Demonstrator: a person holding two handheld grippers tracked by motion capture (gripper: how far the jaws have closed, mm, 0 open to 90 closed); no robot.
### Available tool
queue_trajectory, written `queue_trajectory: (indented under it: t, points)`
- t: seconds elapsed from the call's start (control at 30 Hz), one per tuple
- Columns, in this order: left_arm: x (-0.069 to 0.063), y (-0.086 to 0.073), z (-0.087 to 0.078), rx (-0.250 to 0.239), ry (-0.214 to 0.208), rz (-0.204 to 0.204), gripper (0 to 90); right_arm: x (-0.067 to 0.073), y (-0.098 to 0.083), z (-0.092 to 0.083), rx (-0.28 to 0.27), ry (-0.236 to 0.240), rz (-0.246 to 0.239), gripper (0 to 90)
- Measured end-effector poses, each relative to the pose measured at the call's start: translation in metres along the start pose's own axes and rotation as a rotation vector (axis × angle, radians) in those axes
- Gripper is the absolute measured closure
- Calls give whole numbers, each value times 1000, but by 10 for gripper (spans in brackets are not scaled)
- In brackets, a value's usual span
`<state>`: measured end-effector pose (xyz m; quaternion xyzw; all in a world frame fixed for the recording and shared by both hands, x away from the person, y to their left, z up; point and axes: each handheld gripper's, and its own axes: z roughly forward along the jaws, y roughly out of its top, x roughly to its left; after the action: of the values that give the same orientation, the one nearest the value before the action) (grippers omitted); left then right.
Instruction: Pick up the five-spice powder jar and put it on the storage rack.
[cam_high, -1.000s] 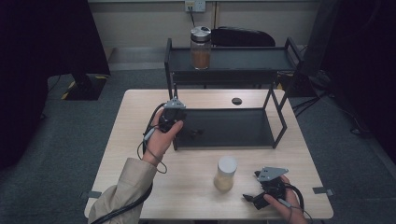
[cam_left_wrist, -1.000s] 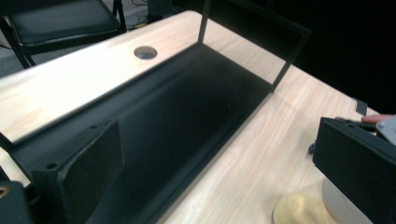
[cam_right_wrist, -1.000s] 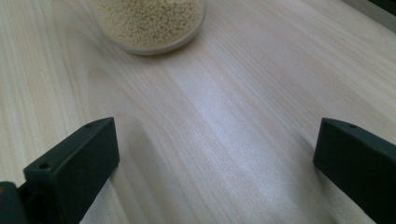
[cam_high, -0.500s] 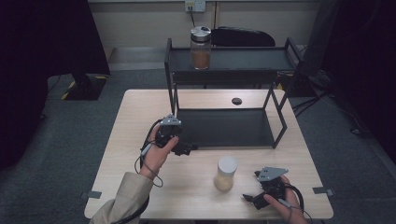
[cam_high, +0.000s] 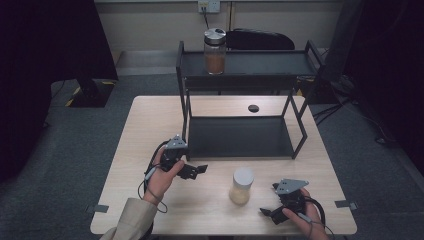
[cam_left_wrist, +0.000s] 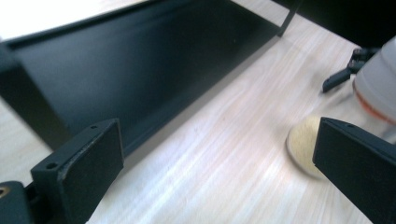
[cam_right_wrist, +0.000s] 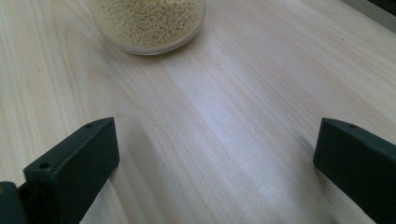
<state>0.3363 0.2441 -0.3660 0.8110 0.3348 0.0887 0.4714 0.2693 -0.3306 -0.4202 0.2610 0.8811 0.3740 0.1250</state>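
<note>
A jar of pale yellow grains with a white lid (cam_high: 241, 186) stands on the wooden table (cam_high: 150, 130) in front of the black rack. My left gripper (cam_high: 196, 171) hovers left of it, open, with its jaws pointing toward the jar and nothing between them. In the left gripper view the jar (cam_left_wrist: 303, 149) sits just past the right jaw of the left gripper (cam_left_wrist: 217, 179). My right gripper (cam_high: 270, 201) rests open near the front right edge, to the jar's right. In the right gripper view the right gripper (cam_right_wrist: 215, 172) faces bare wood, with the jar (cam_right_wrist: 149, 23) ahead to the left.
A black two-tier rack (cam_high: 240, 137) stands at the table's middle back. On its top shelf is a glass jar with brown contents and a grey lid (cam_high: 215, 50). A small dark round spot (cam_high: 253, 108) lies behind the lower tier. A dark bag (cam_high: 262, 40) sits behind the rack.
My left gripper has drawn back from the rack's front left corner toward the person and turned to the right, toward the jar. The right gripper and the jar have stayed put.
</note>
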Motion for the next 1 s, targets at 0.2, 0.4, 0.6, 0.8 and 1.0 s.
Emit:
queue_trajectory:
  t: [0.2, 0.4, 0.6, 0.8, 1.0]
  points:
    - [2, -21, -7, -5, 10, -19, 12, 0, 0, 0, 0, -1, 0, 0]
    - [6, -39, -11, 2, 22, -40, 12, 1, 0, 0, 0, -2, 2, 0]
    - [8, -53, -15, 15, 35, -44, 12, 1, 0, 0, 0, -3, 3, 0]
    - [9, -65, -19, 36, 54, -53, 12, 1, 0, 0, 0, -3, 3, 0]
    - [9, -76, -22, 59, 72, -50, 12, 1, 0, 0, 0, -3, 3, 0]
